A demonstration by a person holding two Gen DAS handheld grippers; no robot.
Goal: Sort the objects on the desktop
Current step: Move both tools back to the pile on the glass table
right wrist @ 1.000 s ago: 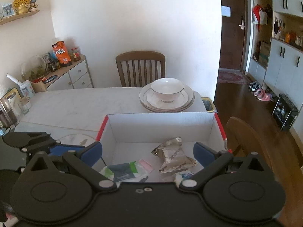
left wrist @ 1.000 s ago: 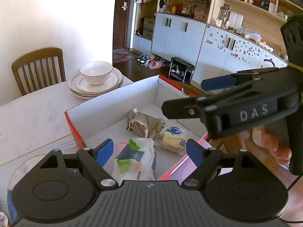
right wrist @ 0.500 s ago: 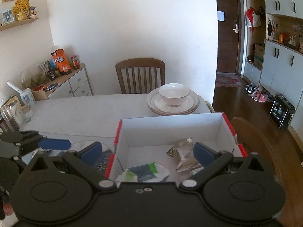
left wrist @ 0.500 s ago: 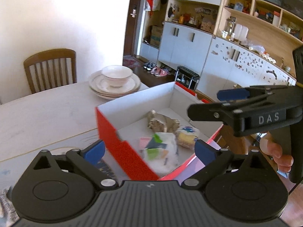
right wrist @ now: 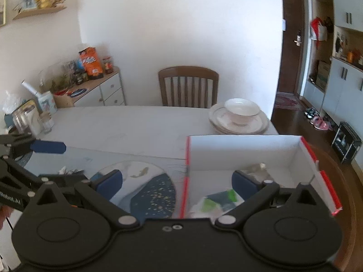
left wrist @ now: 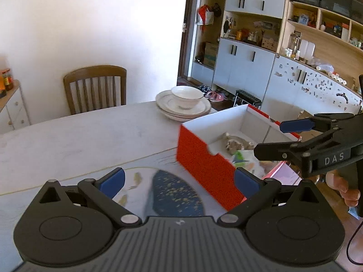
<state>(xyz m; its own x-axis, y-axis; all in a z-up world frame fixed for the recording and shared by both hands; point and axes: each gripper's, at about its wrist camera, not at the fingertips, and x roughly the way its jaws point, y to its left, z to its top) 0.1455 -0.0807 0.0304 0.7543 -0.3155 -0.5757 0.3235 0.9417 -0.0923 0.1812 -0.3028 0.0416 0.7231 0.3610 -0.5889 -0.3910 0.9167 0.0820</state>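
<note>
Both grippers stand spread wide with nothing between their blue pads: the left gripper (left wrist: 179, 181) above the blue-patterned mat (left wrist: 174, 199) at the table's near edge, the right gripper (right wrist: 177, 182) over the left wall of the red box (right wrist: 317, 158). That box sits at the table's near right corner, holding a crumpled foil wrapper (left wrist: 236, 144) and a white-green packet (right wrist: 217, 201). Stacked plates with 1 bowl (left wrist: 187, 95) occupy the far right corner.

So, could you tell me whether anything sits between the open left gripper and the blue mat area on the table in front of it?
Nothing visible does. The left gripper is open and empty, and the blue mat lies bare directly ahead. The red box stands off to its right, not across the path.
</note>
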